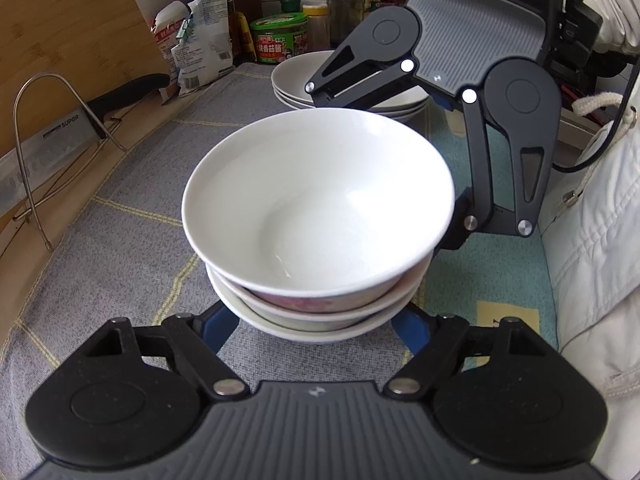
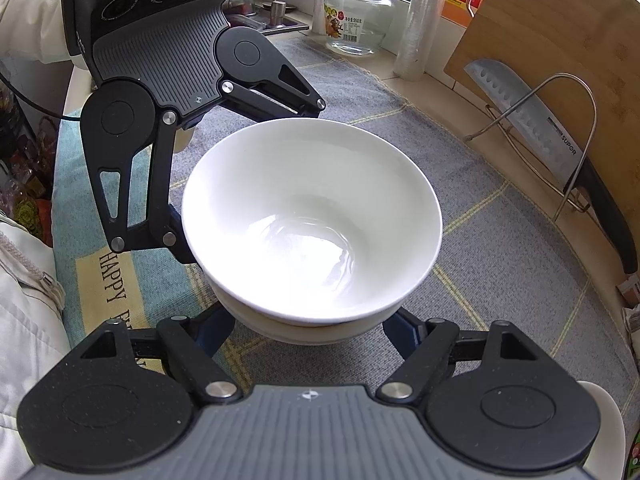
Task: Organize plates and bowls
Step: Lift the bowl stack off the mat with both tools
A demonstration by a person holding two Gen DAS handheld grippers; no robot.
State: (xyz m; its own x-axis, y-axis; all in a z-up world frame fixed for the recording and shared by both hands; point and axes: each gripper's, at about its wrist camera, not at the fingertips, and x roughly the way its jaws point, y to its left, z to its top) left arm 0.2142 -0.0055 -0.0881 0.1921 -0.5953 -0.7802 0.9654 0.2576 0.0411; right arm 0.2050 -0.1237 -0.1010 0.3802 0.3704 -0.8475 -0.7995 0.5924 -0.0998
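Three bowls are nested in a stack on the checked grey cloth [image 1: 120, 248]. The top bowl [image 1: 320, 200] [image 2: 312, 216] is plain white; a pink-patterned bowl [image 1: 296, 302] and a white bottom bowl [image 1: 320, 332] [image 2: 304, 330] sit under it. My left gripper [image 1: 318, 334] is shut on the stack's base, with a blue finger [image 1: 218, 328] on each side. My right gripper [image 2: 310, 334] faces it from the opposite side and clamps the same base, its fingers [image 2: 212, 332] tucked under the rims. The fingertips of both are hidden by the bowls. A stack of white plates [image 1: 292, 76] stands behind.
A wooden cutting board [image 1: 68, 40] [image 2: 560, 40] and a cleaver [image 2: 536, 128] lean in a wire rack [image 1: 44, 120] at the counter's edge. Sauce bottles, a green-lidded jar [image 1: 280, 40], food bags and a glass jar [image 2: 358, 20] line the back. A person's white jacket [image 1: 600, 240] is close beside the cloth.
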